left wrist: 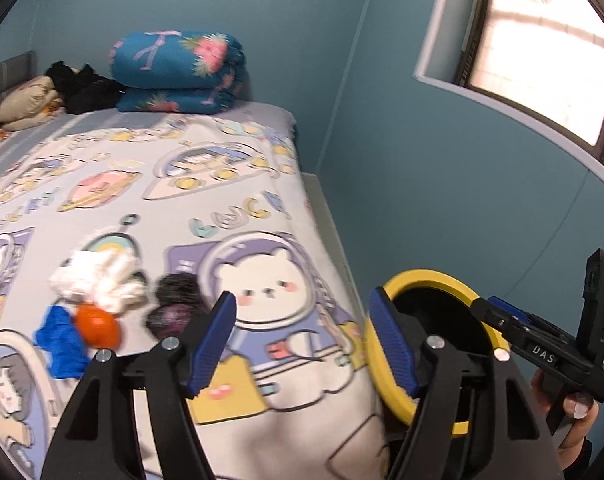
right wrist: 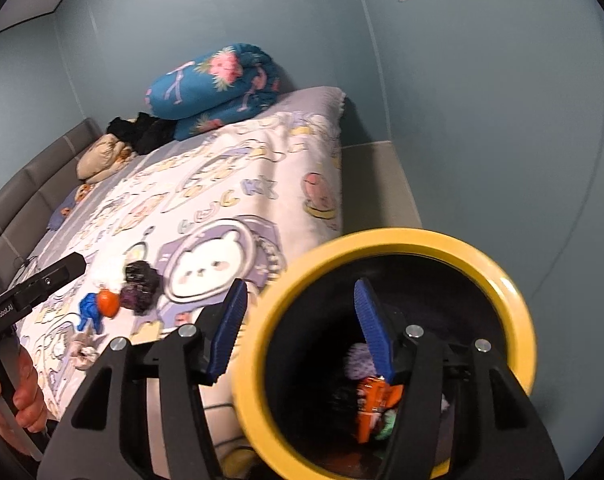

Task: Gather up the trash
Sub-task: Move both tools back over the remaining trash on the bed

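Note:
On the cartoon-print bed sheet (left wrist: 262, 208) lies a heap of trash: crumpled white tissue (left wrist: 98, 280), an orange piece (left wrist: 98, 326), a blue scrap (left wrist: 60, 340) and dark wrappers (left wrist: 178, 300). My left gripper (left wrist: 306, 340) hovers open just right of the heap, with nothing between its fingers. A black bin with a yellow rim (right wrist: 382, 240) sits off the bed's edge, with an orange wrapper (right wrist: 376, 400) and other scraps inside. My right gripper (right wrist: 302, 328) straddles the rim, one finger outside and one inside. It is open, and the inner pad stands clear of the wall.
A folded blue blanket (left wrist: 178, 72), black clothes (left wrist: 86, 88) and a beige pillow (left wrist: 30, 100) lie at the bed's far end. A grey padded frame (right wrist: 34, 184) runs along the bed's left side. Blue walls and a window (left wrist: 542, 60) close the right. A hand (left wrist: 574, 420) holds the right tool.

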A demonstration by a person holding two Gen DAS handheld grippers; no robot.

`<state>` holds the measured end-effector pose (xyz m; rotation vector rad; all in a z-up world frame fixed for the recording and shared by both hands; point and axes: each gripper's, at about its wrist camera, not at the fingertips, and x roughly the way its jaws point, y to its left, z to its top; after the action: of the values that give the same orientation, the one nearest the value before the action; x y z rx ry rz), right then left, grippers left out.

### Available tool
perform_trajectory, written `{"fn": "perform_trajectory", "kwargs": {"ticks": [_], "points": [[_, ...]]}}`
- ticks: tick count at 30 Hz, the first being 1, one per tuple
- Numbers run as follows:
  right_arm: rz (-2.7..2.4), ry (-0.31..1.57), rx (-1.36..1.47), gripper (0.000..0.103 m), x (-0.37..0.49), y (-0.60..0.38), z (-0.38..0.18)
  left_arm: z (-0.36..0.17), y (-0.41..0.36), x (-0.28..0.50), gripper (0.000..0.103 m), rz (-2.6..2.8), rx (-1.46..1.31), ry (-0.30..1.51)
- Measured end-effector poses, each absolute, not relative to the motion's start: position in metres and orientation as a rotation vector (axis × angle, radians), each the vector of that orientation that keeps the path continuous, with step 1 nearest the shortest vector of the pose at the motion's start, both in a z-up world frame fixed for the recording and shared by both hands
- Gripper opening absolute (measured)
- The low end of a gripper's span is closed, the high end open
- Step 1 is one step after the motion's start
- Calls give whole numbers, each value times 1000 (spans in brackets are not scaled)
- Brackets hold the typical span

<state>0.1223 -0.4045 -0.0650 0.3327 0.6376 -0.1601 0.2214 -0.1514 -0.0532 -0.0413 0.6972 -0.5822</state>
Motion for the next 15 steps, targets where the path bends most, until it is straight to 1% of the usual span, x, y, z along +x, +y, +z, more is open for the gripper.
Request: {"fn": "perform_trajectory", "kwargs": {"ticks": [4, 11, 15], "points": [[-107, 628, 305, 57, 136, -377, -57, -44, -119, 221, 73, -518, -56, 666], [-20, 620, 275, 60, 156, -336, -47, -36, -68, 215, 77, -435, -76, 642], [23, 631, 252, 60, 166, -312, -48, -38, -44, 210, 78, -404, -85, 636]]}}
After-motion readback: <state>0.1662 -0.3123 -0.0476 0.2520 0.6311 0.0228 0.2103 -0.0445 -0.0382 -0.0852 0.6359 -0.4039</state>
